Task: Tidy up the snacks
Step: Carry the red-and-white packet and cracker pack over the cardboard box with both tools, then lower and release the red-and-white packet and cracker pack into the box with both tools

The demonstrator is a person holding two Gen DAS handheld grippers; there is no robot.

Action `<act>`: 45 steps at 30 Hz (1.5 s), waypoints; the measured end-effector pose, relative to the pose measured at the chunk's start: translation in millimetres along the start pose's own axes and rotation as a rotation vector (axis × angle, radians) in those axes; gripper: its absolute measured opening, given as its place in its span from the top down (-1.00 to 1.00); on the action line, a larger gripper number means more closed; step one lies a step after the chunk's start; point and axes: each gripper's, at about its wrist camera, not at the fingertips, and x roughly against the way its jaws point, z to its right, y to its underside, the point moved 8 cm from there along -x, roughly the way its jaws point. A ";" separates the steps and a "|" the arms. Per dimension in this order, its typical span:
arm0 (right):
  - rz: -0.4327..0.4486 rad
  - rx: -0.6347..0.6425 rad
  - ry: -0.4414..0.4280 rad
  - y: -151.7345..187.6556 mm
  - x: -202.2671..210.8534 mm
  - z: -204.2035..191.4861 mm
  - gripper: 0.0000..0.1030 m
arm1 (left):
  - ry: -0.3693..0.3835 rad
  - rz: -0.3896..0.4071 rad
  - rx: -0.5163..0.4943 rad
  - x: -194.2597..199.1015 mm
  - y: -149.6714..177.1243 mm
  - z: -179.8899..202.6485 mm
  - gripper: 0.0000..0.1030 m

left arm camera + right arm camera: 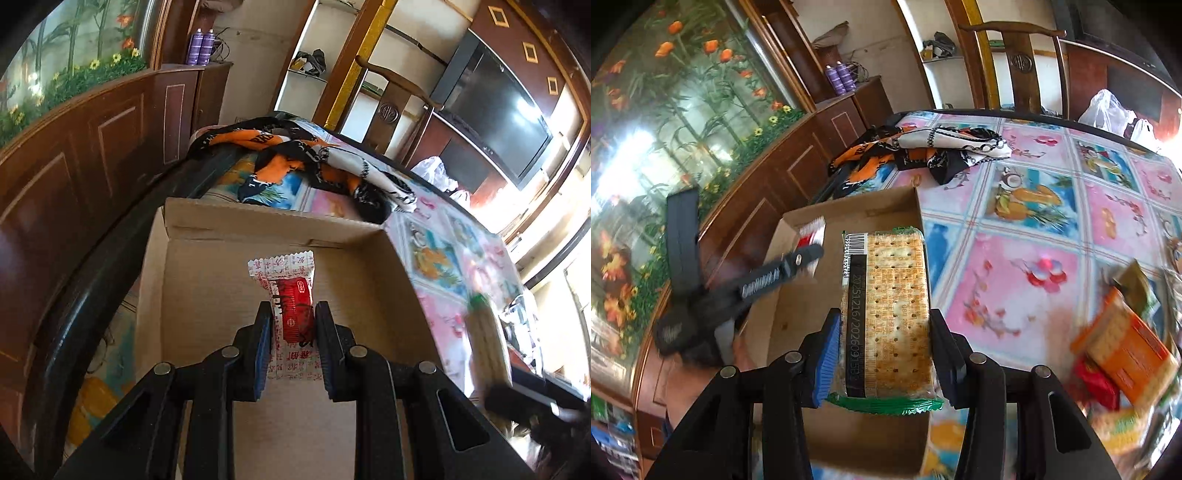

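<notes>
Carrying two snacks over an open cardboard box (373, 291) at the edge of a desk (1034, 229) spread with a pink and blue fruit-print oilcloth. Left tongs (293, 325) pinching a small red and white wrapped candy bar (291, 295) across its middle, crimped ends poking out front and back, hanging above the bare box floor. Right tongs (882, 336) clamped on the long sides of a clear-wrapped pack of soda crackers (894, 306) with green sealed ends, poised over the box's right-hand wall. More snacks, an orange cracker pack (1126, 350) and a red wrapper (1097, 384), lying blurred on the desk well to the right. Beyond the box, a crumpled orange, black and white scarf (923, 147).

Likely light, both of them. Candy wrapper probably slick and crinkly, so best held on the firm centre, not the thin frilled ends. Crackers stiff as a stack yet brittle; squeezing harder could snap them, so a gentle grip on the flat sides near the middle seems wisest.
</notes>
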 end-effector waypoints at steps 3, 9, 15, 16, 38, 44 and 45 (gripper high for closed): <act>-0.024 -0.018 -0.002 -12.4 -27.1 -1.3 0.04 | 0.014 -0.020 -0.002 -6.4 4.9 0.7 0.57; -0.059 -0.070 -0.025 -37.3 -81.0 2.4 0.04 | -0.010 -0.030 0.019 -12.5 4.7 -8.3 0.56; -0.086 -0.067 -0.023 -40.1 -109.8 -2.3 0.04 | -0.026 -0.056 0.017 -19.2 7.9 -8.4 0.56; -0.089 -0.066 -0.023 -39.3 -112.9 -3.1 0.04 | -0.026 -0.057 0.023 -19.9 7.6 -9.2 0.56; -0.085 -0.074 -0.038 -39.4 -112.0 -4.5 0.02 | -0.028 -0.050 0.046 -16.9 7.3 -14.7 0.11; -0.001 -0.070 -0.059 -39.4 -76.1 -5.0 0.02 | 0.019 -0.021 0.071 -8.5 4.0 -13.1 -0.01; 0.014 -0.071 -0.062 -37.8 -69.6 -4.7 0.02 | 0.023 -0.013 0.071 -6.4 3.4 -12.1 -0.04</act>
